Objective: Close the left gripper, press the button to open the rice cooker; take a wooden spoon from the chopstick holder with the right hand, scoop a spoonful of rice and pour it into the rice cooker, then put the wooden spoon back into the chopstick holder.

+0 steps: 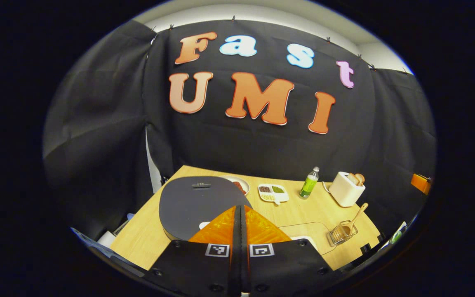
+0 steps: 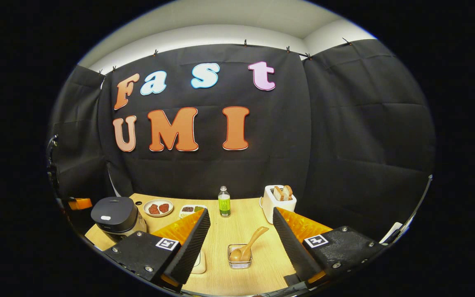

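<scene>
The dark, round-lidded rice cooker sits lid down on the pale wooden table, directly beneath the left gripper, whose fingers are pressed together. The right gripper has its fingers spread wide, framing the wooden spoon in its clear chopstick holder.

The left gripper hangs over the rice cooker, its two fingers pressed together with no gap between them and nothing held. The cooker's dark lid is down, near the bench's left edge. Along the far edge stand a plate, a divided dish, a green bottle and a white toaster with bread in its slots. Toward the right edge, a wooden spoon leans out of the wire chopstick holder.
</scene>
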`<action>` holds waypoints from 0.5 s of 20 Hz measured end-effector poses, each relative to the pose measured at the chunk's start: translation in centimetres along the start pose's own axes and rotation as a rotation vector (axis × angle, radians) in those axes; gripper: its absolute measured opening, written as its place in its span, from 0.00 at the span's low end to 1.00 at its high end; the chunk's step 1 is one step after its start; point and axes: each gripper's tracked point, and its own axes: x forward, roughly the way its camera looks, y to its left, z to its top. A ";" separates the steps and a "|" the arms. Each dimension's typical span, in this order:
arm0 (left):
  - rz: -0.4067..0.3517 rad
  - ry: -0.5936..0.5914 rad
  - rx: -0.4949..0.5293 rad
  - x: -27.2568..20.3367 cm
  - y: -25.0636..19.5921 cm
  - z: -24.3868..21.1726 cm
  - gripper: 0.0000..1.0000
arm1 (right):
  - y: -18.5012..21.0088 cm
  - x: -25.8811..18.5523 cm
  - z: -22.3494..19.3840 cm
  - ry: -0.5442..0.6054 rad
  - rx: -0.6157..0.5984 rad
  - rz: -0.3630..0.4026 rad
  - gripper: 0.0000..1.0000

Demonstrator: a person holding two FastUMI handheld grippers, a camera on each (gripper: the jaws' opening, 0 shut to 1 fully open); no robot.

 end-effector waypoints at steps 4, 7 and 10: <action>0.030 0.072 0.007 3.3 1.8 -2.5 0.04 | -0.9 0.0 -0.7 0.016 -0.003 -0.021 0.95; 0.042 0.129 0.001 5.2 2.9 -4.2 0.04 | -1.5 -0.1 -1.3 0.032 0.005 -0.036 0.95; 0.039 0.155 -0.021 6.0 2.9 -5.0 0.04 | -2.0 0.2 -1.7 0.040 0.022 -0.050 0.95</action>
